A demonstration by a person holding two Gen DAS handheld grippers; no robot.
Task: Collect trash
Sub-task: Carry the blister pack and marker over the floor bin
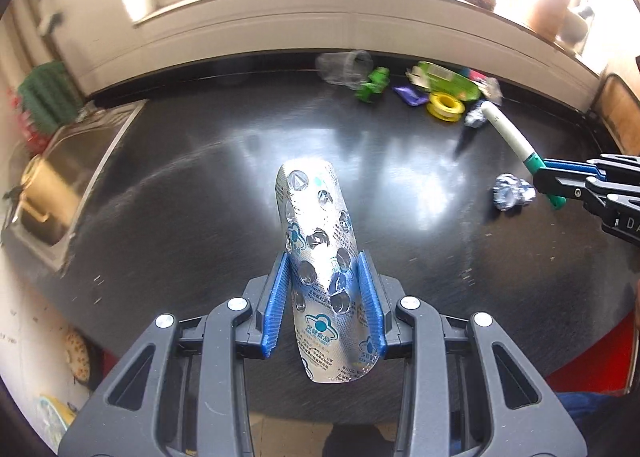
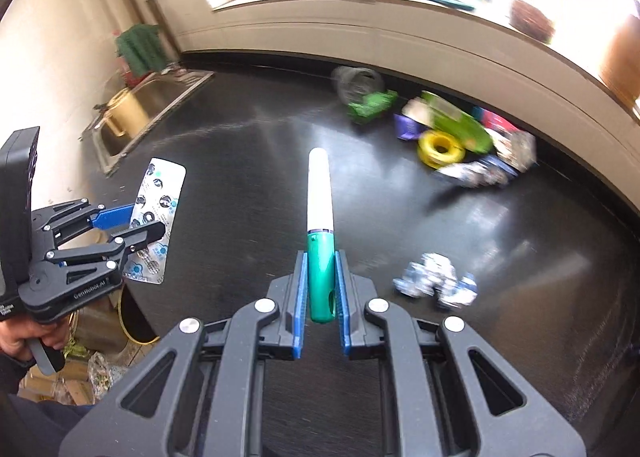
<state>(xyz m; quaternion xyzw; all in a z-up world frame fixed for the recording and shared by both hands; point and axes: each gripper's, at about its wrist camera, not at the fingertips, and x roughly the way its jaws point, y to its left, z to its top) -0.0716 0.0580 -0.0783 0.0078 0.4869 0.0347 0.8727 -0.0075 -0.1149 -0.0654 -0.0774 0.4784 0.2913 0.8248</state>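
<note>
My left gripper is shut on a silver pill blister pack and holds it above the black counter; the pack also shows in the right wrist view, with the left gripper around it. My right gripper is shut on the green end of a white and green marker, held above the counter. In the left wrist view the marker juts from the right gripper at the right edge. A crumpled foil ball lies on the counter right of the marker, also in the left wrist view.
A pile of litter lies at the back right by the wall: a clear plastic cup, a green toy, a yellow tape roll, green packaging, purple wrapper. A steel sink with a brass pot is at left.
</note>
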